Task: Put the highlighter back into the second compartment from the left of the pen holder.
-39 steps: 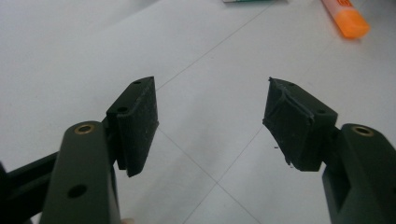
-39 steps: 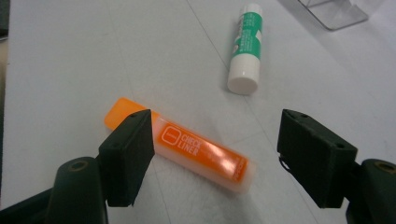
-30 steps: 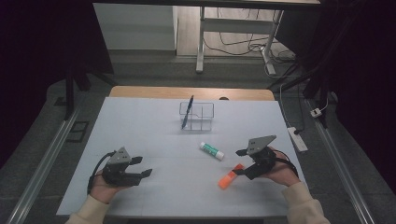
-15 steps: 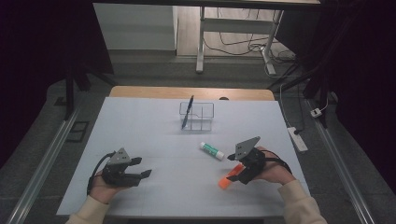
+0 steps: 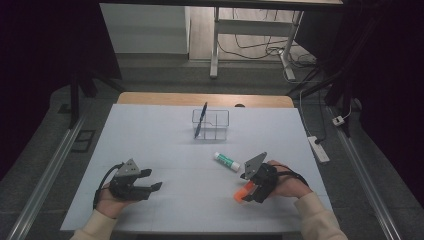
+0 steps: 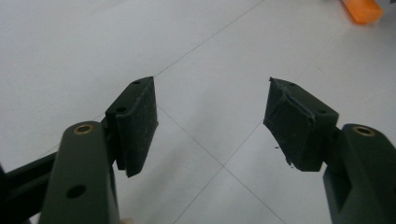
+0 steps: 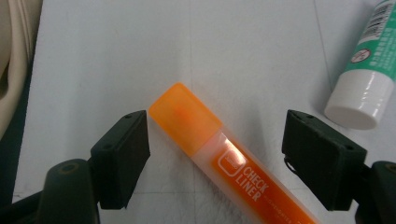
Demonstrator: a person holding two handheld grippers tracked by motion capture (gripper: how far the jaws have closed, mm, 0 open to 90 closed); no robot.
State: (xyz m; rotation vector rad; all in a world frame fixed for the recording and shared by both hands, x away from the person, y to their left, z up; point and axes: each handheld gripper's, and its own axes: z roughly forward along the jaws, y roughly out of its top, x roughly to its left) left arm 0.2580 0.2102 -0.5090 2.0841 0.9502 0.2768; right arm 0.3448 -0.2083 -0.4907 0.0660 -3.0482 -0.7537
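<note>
An orange highlighter (image 5: 241,193) lies on the white table near its front right. My right gripper (image 5: 248,192) hovers low over it, tilted down. In the right gripper view the highlighter (image 7: 205,133) lies slantwise between the two pads of the right gripper (image 7: 222,151), and neither pad touches it. A green and white glue stick (image 5: 226,161) rests just behind; its white cap (image 7: 357,100) is at the right edge. My left gripper (image 5: 154,188) rests at the front left, jaws wide and empty (image 6: 210,121).
A clear plastic organizer (image 5: 212,125) stands at the table's middle back with a black pen (image 5: 201,120) leaning in it. The wooden table edge (image 5: 150,98) lies beyond. A power strip (image 5: 318,148) sits on the floor to the right.
My right gripper has moved left and down, from beside the highlighter to over it. The left gripper has stayed where it was.
</note>
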